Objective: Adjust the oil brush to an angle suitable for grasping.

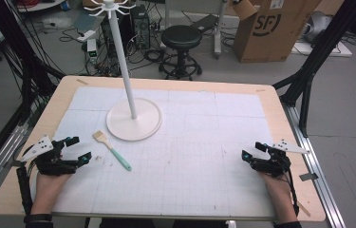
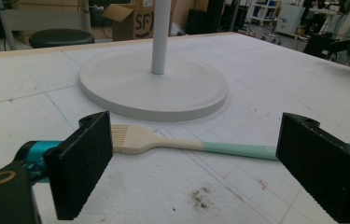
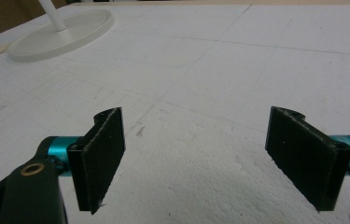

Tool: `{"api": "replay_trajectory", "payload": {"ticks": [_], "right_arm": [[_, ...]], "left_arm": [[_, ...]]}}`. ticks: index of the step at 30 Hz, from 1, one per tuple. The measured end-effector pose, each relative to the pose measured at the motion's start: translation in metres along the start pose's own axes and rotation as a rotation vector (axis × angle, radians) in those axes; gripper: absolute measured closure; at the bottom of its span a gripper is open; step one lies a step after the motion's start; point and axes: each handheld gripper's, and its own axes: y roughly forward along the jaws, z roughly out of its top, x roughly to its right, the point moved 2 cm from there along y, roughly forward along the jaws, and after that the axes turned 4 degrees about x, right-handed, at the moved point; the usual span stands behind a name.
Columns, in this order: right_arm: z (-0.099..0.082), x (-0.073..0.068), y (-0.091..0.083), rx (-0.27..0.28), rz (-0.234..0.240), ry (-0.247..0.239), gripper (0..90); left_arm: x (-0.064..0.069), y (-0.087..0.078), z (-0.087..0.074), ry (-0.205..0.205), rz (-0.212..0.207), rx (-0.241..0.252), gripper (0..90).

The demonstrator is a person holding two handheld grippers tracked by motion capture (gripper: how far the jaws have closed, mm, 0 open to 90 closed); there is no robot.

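Note:
A small brush (image 1: 112,150) with a beige head and mint-green handle lies flat on the white mat, just in front of the stand's round base (image 1: 134,119). My left gripper (image 1: 80,149) rests at the mat's left side, open, its jaws pointing toward the brush a short way off. In the left gripper view the brush (image 2: 182,144) lies crosswise beyond the wide-apart pads (image 2: 85,163), untouched. At the right side of the mat my right gripper (image 1: 253,150) is open too, with bare mat between its pads (image 3: 101,156).
A tall white pole (image 1: 122,61) rises from the round base and ends in hooked arms at the top. The base (image 3: 60,33) shows far left in the right gripper view. Beyond the table stand a black stool (image 1: 181,42) and a cardboard box (image 1: 273,28).

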Motion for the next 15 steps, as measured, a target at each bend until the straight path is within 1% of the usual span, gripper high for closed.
{"api": "replay_trajectory", "payload": {"ticks": [5, 8, 10, 12, 13, 14, 15], "right_arm": [[0.0, -0.0003, -0.0001, -0.002, -0.002, 0.002, 19.4], [0.0, -0.0002, 0.0001, -0.003, 0.003, 0.004, 19.5], [0.0, 0.0003, 0.0002, -0.001, 0.001, 0.002, 19.5], [0.0, 0.0005, 0.0001, -0.002, 0.001, 0.001, 19.5], [0.0, 0.0005, 0.0001, -0.002, 0.001, 0.001, 19.5], [0.0, 0.0004, 0.0003, -0.002, 0.003, 0.003, 19.6], [0.0, 0.0004, 0.0003, -0.002, 0.003, 0.003, 19.6]], "left_arm": [[0.0003, 0.0002, 0.0001, 0.004, 0.014, -0.007, 12.1], [0.0001, 0.0002, 0.0001, -0.004, 0.019, -0.003, 13.1], [0.0, -0.0002, 0.0002, -0.003, 0.016, -0.002, 14.1], [0.0004, -0.0008, 0.0004, -0.005, 0.002, -0.002, 18.2], [0.0004, -0.0012, 0.0004, -0.006, -0.01, -0.005, 18.2], [0.0005, -0.0016, 0.0005, -0.008, -0.022, -0.01, 27.7], [0.0014, -0.0016, 0.0004, -0.011, -0.024, -0.013, 27.7]]}}
